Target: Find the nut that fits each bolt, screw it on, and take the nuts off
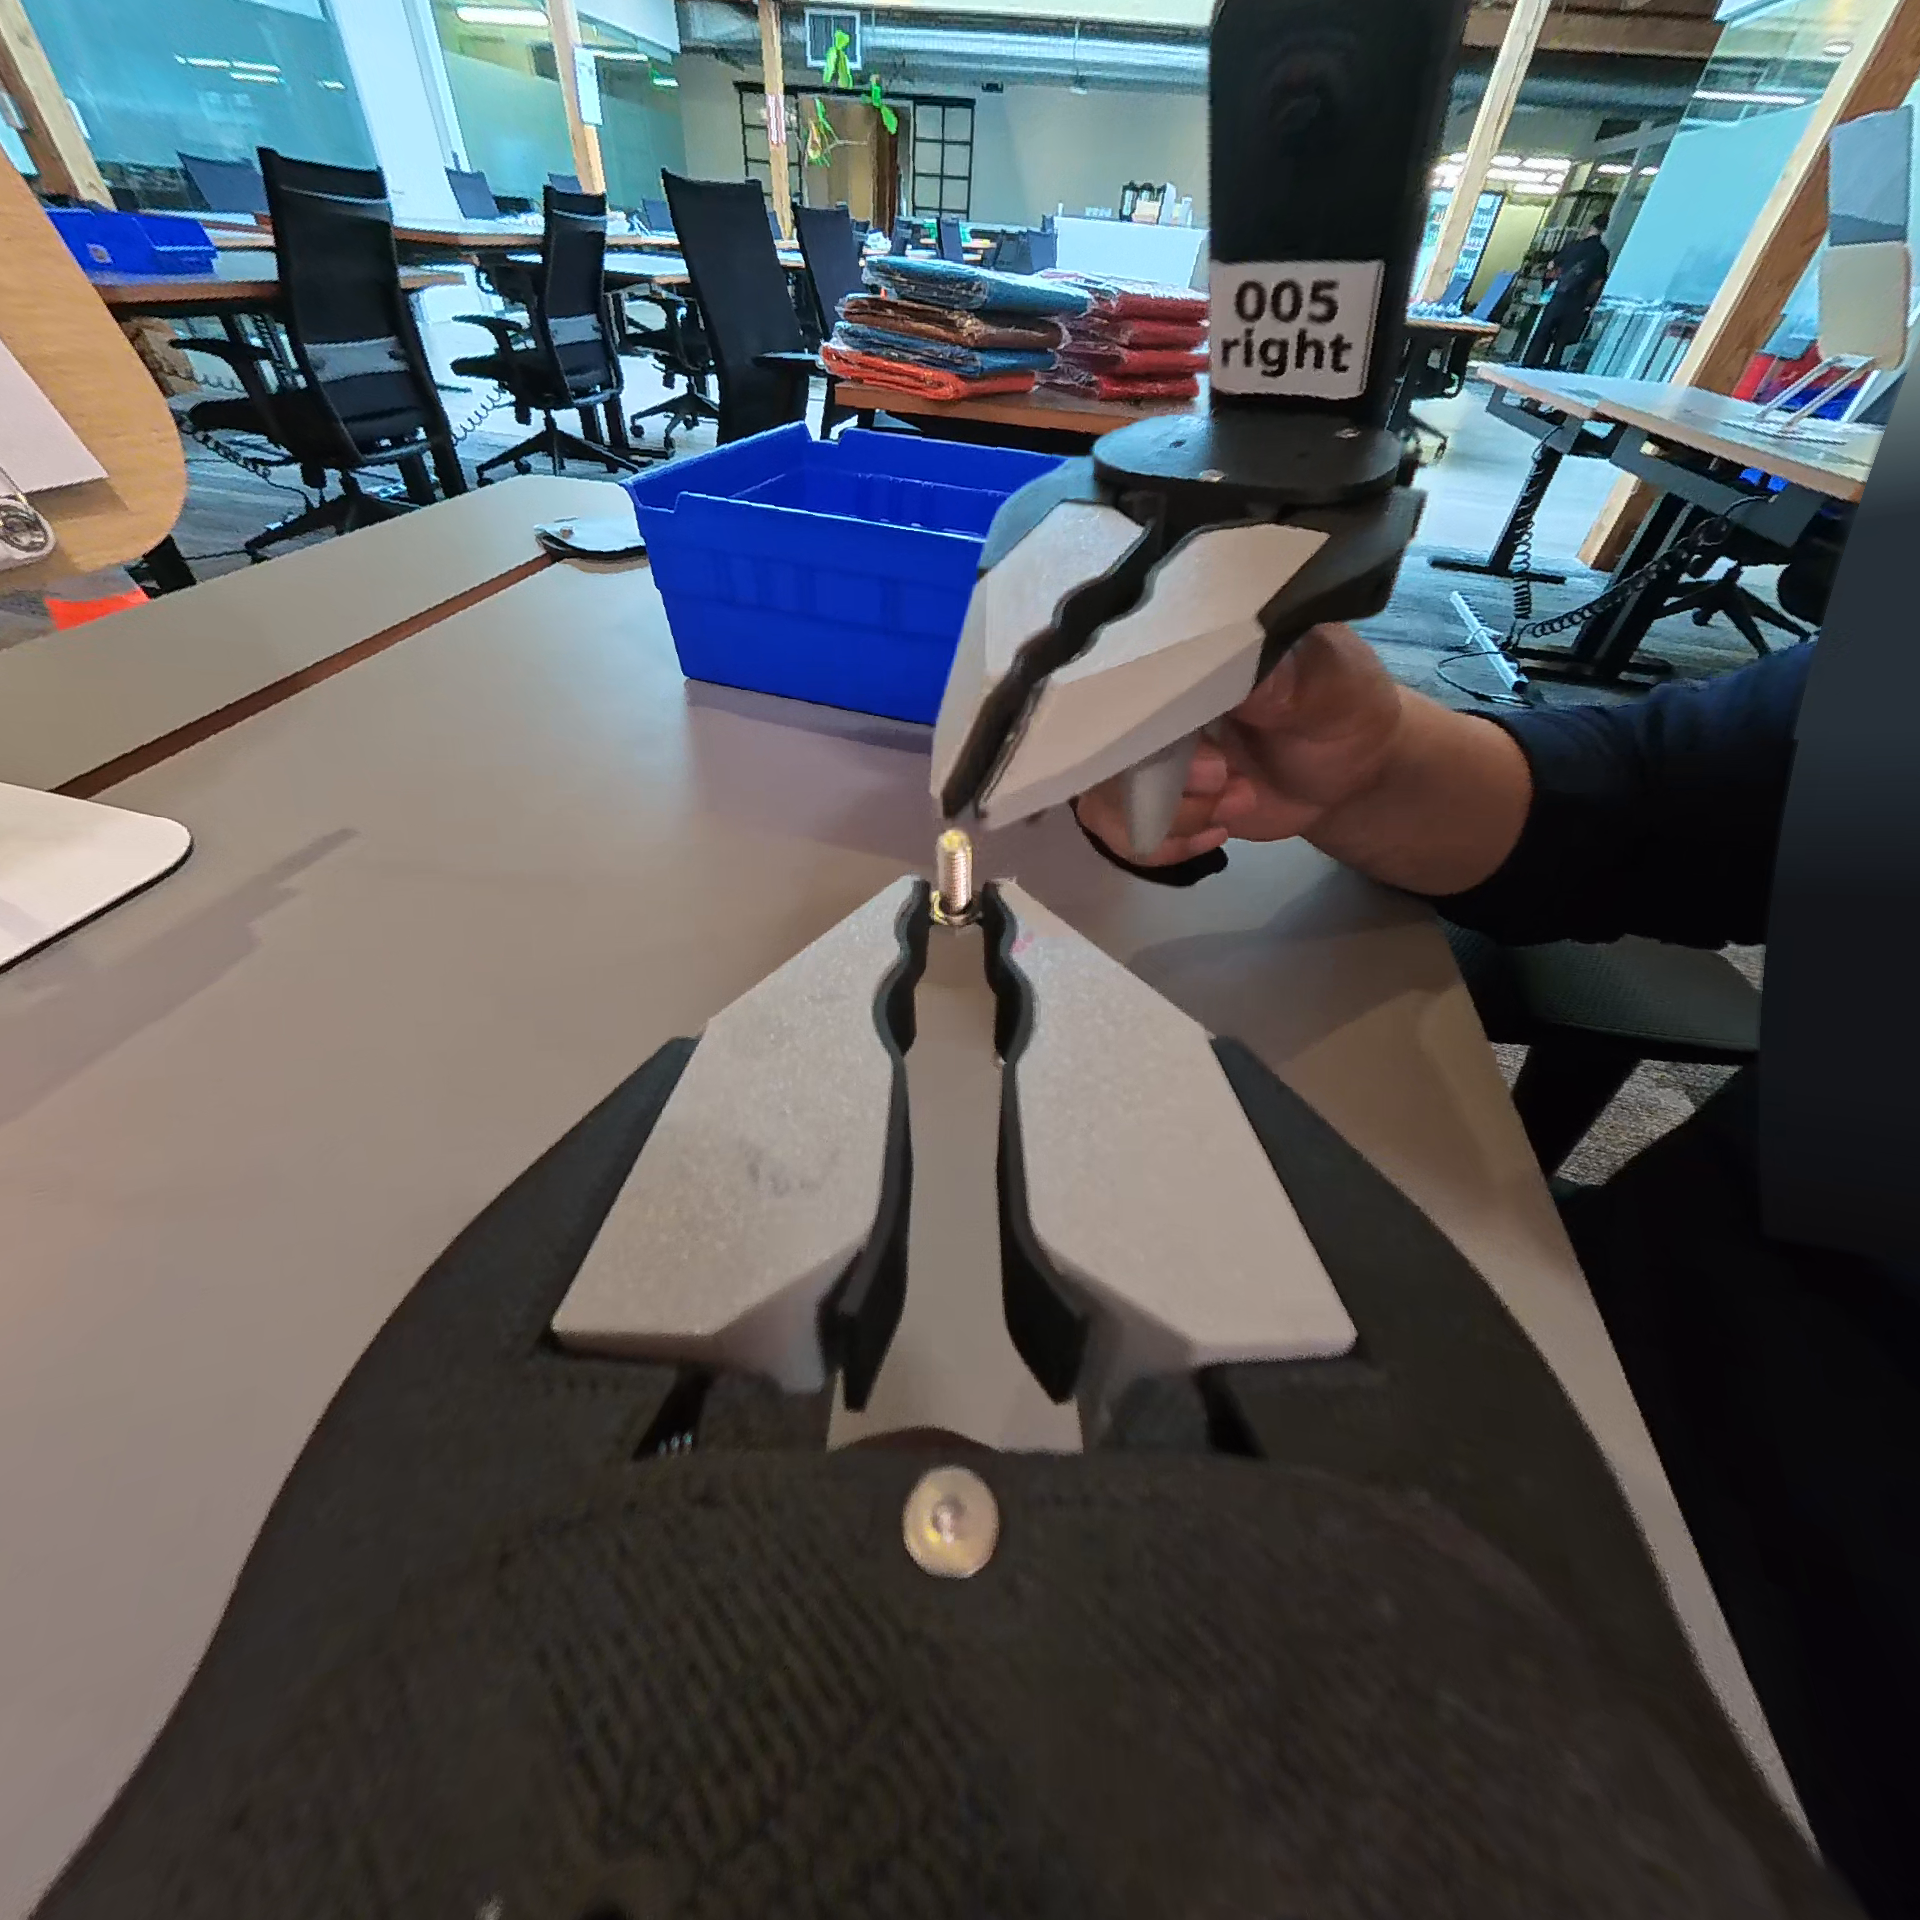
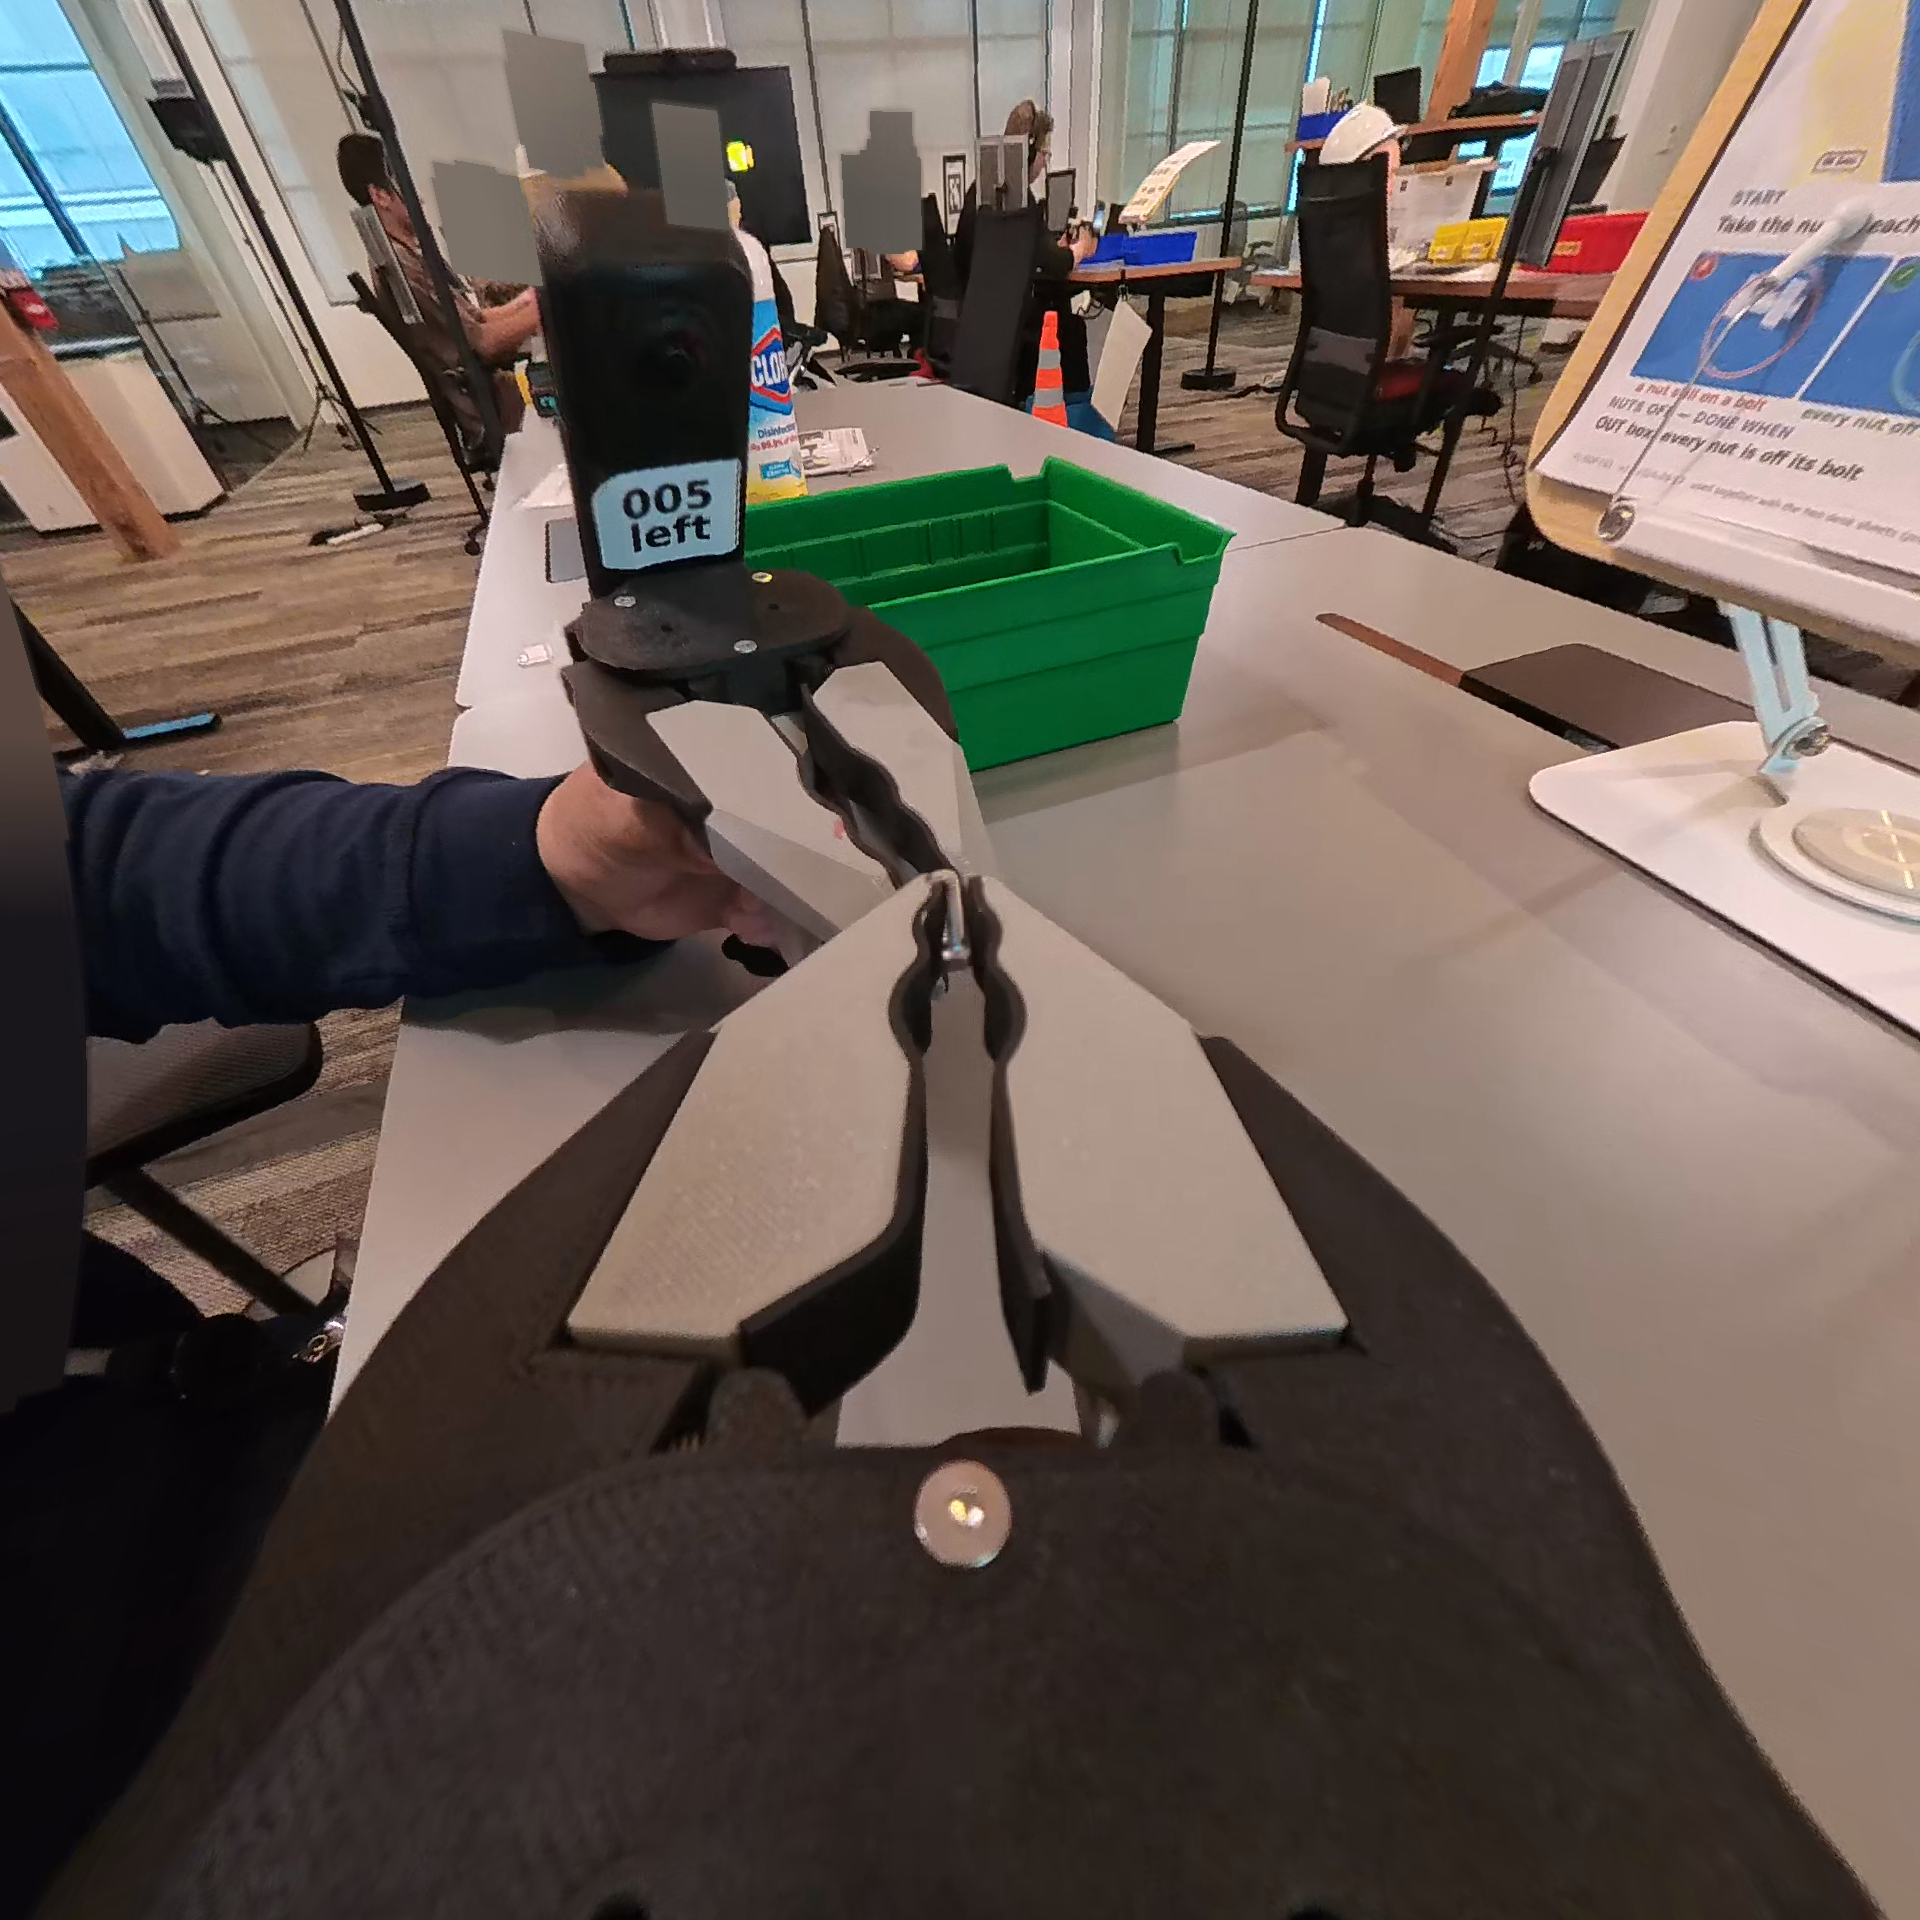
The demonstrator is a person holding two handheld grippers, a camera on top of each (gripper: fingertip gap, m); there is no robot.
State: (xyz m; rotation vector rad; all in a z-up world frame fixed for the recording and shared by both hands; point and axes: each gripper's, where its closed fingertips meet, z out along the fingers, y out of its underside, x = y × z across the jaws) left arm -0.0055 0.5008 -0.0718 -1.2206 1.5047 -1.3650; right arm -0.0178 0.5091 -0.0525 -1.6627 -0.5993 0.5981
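Note:
A silver bolt [image 1: 953, 864] stands upright above the grey table [image 1: 468, 935] with a brass-coloured nut [image 1: 948, 914] at its lower end. My left gripper [image 1: 951, 899] is shut on the nut from the near side. My right gripper [image 1: 961, 816] comes down from above, its tips closed at the bolt's top end. In the right wrist view the bolt [image 2: 951, 925] sits between the tips of my right gripper [image 2: 948, 888], and the left gripper [image 2: 930, 871] meets it from the left. The nut is hidden there.
An empty blue bin [image 1: 810, 603] stands behind the bolt in the left wrist view. An empty green bin [image 2: 1039, 644] stands behind it in the right wrist view. An instruction sheet on a white stand [image 2: 1714, 810] is at the right. The table edge [image 1: 1507, 1091] runs close by. The tips of both grippers are at nearly the same place.

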